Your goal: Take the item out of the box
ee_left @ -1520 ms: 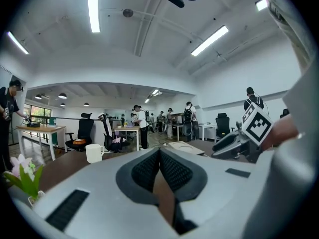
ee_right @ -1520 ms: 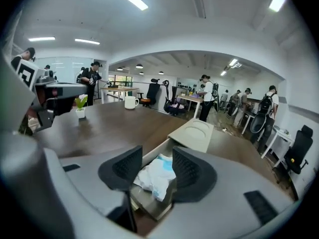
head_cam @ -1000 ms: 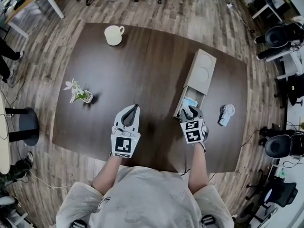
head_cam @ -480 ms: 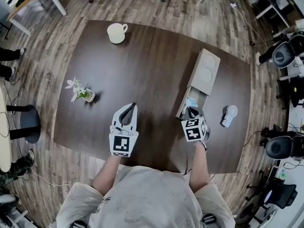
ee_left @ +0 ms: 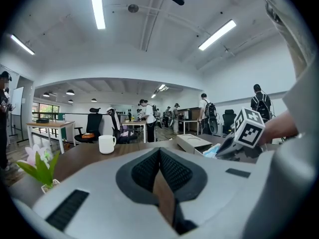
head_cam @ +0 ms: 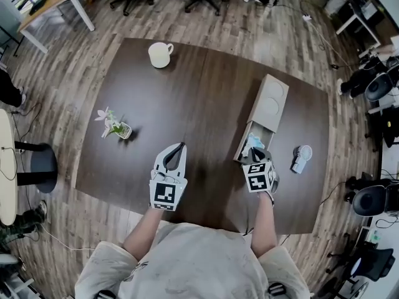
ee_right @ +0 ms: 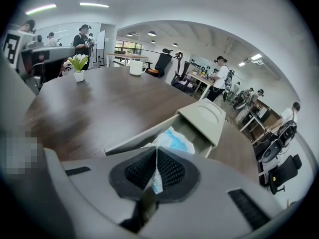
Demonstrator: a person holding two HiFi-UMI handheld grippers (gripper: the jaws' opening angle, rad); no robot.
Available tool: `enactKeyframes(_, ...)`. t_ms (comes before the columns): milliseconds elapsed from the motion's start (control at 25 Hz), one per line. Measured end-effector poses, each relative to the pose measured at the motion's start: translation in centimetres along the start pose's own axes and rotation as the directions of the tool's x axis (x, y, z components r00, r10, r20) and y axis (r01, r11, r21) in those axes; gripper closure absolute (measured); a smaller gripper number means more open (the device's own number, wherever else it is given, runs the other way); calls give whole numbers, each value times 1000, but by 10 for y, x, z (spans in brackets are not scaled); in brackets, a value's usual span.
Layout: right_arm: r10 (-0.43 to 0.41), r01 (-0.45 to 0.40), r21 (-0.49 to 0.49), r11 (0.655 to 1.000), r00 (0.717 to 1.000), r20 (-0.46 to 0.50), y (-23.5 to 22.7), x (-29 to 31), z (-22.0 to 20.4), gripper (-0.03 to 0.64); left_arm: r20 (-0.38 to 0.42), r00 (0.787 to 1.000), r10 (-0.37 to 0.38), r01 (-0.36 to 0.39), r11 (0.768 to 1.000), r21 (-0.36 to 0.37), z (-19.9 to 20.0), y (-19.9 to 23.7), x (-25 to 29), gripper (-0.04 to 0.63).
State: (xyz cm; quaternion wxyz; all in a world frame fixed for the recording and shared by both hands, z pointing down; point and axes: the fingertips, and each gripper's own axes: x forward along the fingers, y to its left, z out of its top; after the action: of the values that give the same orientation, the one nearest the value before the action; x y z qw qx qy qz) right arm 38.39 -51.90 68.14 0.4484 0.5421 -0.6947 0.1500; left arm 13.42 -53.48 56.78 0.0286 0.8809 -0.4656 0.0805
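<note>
A long beige box (head_cam: 267, 108) lies on the dark table (head_cam: 199, 92), its drawer pulled out toward me. A crumpled blue and white packet (head_cam: 252, 144) sits in the drawer's open end. My right gripper (head_cam: 255, 152) is at that end, shut on an edge of the packet (ee_right: 172, 140), which is pinched between its pads (ee_right: 168, 169) while the rest still lies in the drawer. My left gripper (head_cam: 180, 147) hovers over bare table to the left of the box, shut with nothing in it; in the left gripper view (ee_left: 159, 151) its pads meet.
A white cup (head_cam: 161, 54) stands at the table's far left. A small potted flower (head_cam: 116, 127) is at the left edge. A small handheld fan (head_cam: 300, 159) lies right of the box. Office chairs and desks ring the table.
My right gripper's jaws, open at the drawer a second ago, have shut on the packet. Both hands have stayed about where they were.
</note>
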Motion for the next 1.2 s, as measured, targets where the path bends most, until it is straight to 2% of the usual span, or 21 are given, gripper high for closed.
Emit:
enactKeyframes(240, -46, 44, 29, 999, 996, 75, -10, -23, 14, 614, 21, 1000, 18, -18, 1000, 6, 7, -4, -12, 592)
enactKeyframes(400, -86, 78, 61, 995, 985, 150, -18, -47, 24, 614, 28, 999, 35, -35, 999, 10, 10, -8, -22, 592)
enactKeyframes(600, -103, 79, 105, 991, 962, 251, -25, -77, 39, 615, 41, 997, 60, -60, 998, -3, 21, -13, -31, 592)
enactKeyframes(880, -142, 90, 152, 984, 914, 381, -39, -120, 57, 614, 87, 995, 51, -52, 999, 8, 38, -25, -25, 592)
enactKeyframes(1040, -169, 103, 166, 981, 870, 462, -46, -145, 72, 614, 123, 990, 65, -67, 998, 9, 53, -23, -24, 592)
enactKeyframes(1200, -206, 97, 226, 969, 824, 528, -55, -166, 76, 614, 194, 979, 61, -67, 997, 26, 83, -24, -27, 592)
